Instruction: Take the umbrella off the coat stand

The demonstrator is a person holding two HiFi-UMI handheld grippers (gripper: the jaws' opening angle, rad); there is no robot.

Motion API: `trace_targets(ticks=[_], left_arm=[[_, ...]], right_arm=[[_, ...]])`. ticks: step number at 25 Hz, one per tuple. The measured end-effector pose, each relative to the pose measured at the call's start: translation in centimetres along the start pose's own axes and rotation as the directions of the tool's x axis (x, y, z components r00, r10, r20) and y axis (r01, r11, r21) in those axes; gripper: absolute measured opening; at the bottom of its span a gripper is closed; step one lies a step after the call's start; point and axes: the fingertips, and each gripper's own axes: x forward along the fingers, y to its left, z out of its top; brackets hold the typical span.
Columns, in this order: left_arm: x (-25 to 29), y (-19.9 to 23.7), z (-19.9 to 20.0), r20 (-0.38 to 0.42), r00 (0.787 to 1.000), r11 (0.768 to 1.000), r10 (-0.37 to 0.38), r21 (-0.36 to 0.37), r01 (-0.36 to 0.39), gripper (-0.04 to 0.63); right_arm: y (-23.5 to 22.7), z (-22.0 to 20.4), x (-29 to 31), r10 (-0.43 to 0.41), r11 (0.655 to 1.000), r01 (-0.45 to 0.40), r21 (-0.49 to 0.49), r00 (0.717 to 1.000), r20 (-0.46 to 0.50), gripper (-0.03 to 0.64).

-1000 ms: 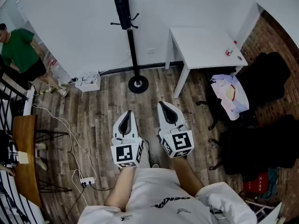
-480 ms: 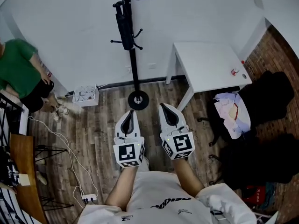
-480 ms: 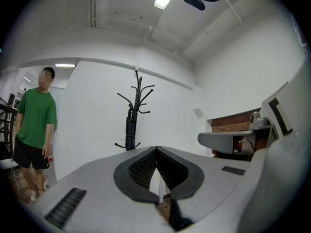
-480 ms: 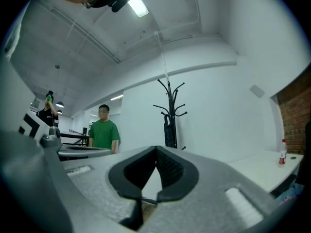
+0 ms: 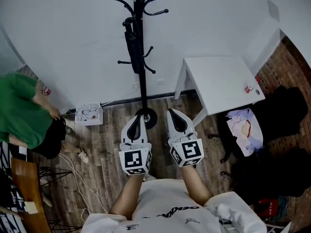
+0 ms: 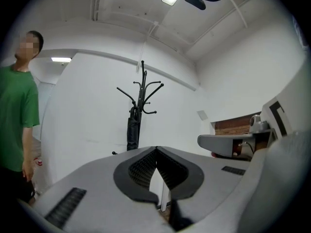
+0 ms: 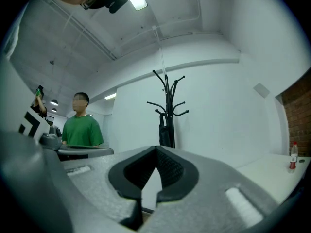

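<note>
A black coat stand (image 5: pixel 141 57) rises against the white wall, its round base (image 5: pixel 147 118) on the wood floor. A folded black umbrella (image 5: pixel 132 46) hangs from a hook on its left side; it also shows as the umbrella (image 6: pixel 132 130) in the left gripper view and the umbrella (image 7: pixel 165 130) in the right gripper view. My left gripper (image 5: pixel 134 122) and right gripper (image 5: pixel 174 116) are held side by side, level, pointing at the stand, a short way in front of its base. Both are shut with nothing between the jaws.
A white table (image 5: pixel 221 81) stands right of the stand, a small red bottle (image 5: pixel 248 88) on it. A person in a green shirt (image 5: pixel 22 111) is at the left. A white box (image 5: pixel 87 113) sits by the wall. Dark chairs with clothes (image 5: pixel 245 130) fill the right side.
Both grippers and the head have advanced toward the coat stand, which now looms larger and closer. The person in green has moved nearer along the left. Jaws stayed shut.
</note>
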Motion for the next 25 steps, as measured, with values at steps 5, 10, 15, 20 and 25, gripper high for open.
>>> trace_targets(ticks=[5, 10, 15, 20, 25], left_arm=[[3.3, 2.3, -0.4, -0.014, 1.0, 1.0, -0.015, -0.009, 0.015, -0.002], [5.8, 3.7, -1.0, -0.028, 1.0, 1.0, -0.014, -0.022, 0.013, -0.002], [9.1, 4.6, -0.8, -0.02, 1.0, 0.999, -0.014, -0.04, 0.013, -0.002], [13.2, 5.3, -0.8, -0.026, 1.0, 0.999, -0.008, -0.035, 0.007, -0.002], [15.9, 5.1, -0.9, -0.039, 0.999, 0.999, -0.012, -0.037, 0.011, -0.002]], right_arm=[[-0.5, -0.6, 3.9, -0.013, 1.0, 0.013, -0.002, 1.0, -0.008, -0.008], [-1.4, -1.1, 6.8, -0.016, 1.0, 0.016, -0.002, 1.0, -0.017, -0.008], [-3.0, -1.2, 9.9, -0.003, 1.0, 0.003, -0.002, 1.0, -0.021, -0.008], [-5.3, -1.1, 13.4, 0.011, 1.0, -0.011, 0.006, 1.0, -0.01, -0.008], [-6.9, -1.1, 15.2, 0.028, 0.999, -0.027, 0.019, 1.0, -0.012, -0.008]])
